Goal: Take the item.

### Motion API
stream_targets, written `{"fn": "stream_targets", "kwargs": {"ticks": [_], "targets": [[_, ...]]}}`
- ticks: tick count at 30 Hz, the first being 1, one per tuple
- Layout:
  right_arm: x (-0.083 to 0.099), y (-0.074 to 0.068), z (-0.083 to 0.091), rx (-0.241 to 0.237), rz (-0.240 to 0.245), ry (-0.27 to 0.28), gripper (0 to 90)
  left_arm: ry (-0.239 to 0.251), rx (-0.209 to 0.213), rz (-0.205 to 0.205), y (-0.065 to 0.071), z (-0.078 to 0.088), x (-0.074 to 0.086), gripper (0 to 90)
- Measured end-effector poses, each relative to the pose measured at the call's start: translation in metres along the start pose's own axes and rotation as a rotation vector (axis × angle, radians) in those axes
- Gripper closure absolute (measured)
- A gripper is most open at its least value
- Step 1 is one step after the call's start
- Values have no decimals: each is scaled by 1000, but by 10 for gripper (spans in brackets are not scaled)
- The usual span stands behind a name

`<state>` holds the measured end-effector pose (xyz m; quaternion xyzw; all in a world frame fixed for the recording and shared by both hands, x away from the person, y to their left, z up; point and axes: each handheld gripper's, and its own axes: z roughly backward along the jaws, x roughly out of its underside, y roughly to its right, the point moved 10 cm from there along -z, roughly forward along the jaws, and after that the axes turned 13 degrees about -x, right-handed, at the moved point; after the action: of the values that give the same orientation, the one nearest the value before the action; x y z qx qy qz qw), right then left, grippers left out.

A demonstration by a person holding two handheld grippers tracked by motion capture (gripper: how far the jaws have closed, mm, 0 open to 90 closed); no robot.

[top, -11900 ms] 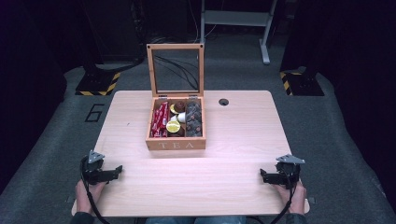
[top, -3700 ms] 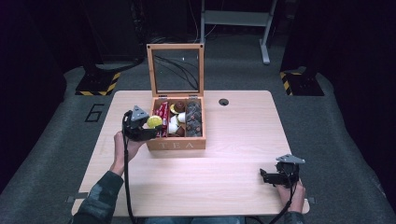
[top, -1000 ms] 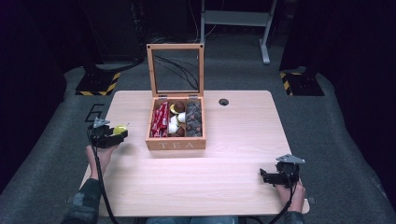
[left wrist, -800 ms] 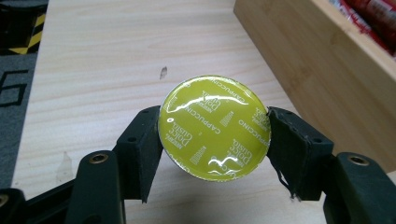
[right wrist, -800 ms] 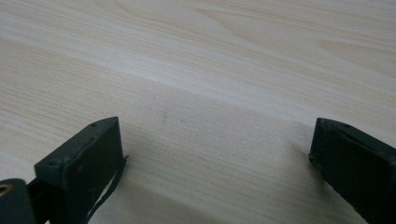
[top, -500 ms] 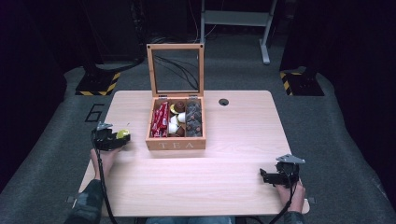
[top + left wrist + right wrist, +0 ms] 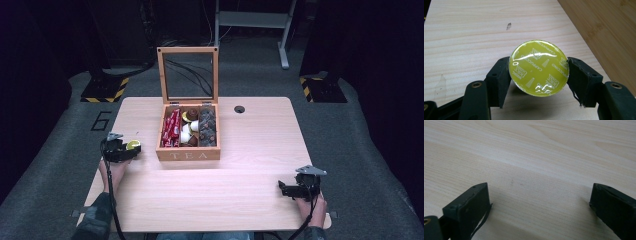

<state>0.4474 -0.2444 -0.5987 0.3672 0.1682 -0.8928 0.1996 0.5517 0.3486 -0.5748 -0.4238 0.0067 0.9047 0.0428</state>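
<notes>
One small coffee capsule (image 7: 539, 68) sat between the two black jaws of the left gripper (image 7: 539, 75), near the middle of the left gripper view. The jaws pressed on its round sides and held it. Its shiny yellow-green foil lid faced the camera and read "Dolce Gusto Cappuccino". In the high view the capsule (image 7: 133, 145) was a little yellow spot at the left of the frame, just left of the wooden tea box (image 7: 189, 155).

It looked light, so a soft squeeze was likely enough. The cup was probably thin plastic and fairly stiff, but a hard squeeze could dent it. The foil lid looked thin and easy to poke through, so it was best left alone. The smooth round sides could slip, so the best hold was across the widest part, one jaw on each side, the way it was held.

At the lower right of the high view, the right gripper (image 7: 292, 189) rested on the wooden table (image 7: 250, 150). Its jaws stood wide apart with nothing between them.
</notes>
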Motion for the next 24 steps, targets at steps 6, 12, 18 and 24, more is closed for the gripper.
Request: {"fn": "stream_targets", "kwargs": {"ticks": [6, 12, 18, 24], "targets": [[0, 0, 0, 0, 0, 0, 21, -11, -18, -10, -1, 1, 1, 255], [0, 0, 0, 0, -1, 0, 21, -1, -11, 1, -3, 11, 1, 187], [0, 0, 0, 1, -2, 1, 22, 14, -5, -8, -6, 28, 2, 163], [0, -1, 0, 3, -9, 0, 22, 23, -2, -24, -8, 43, 11, 152]]}}
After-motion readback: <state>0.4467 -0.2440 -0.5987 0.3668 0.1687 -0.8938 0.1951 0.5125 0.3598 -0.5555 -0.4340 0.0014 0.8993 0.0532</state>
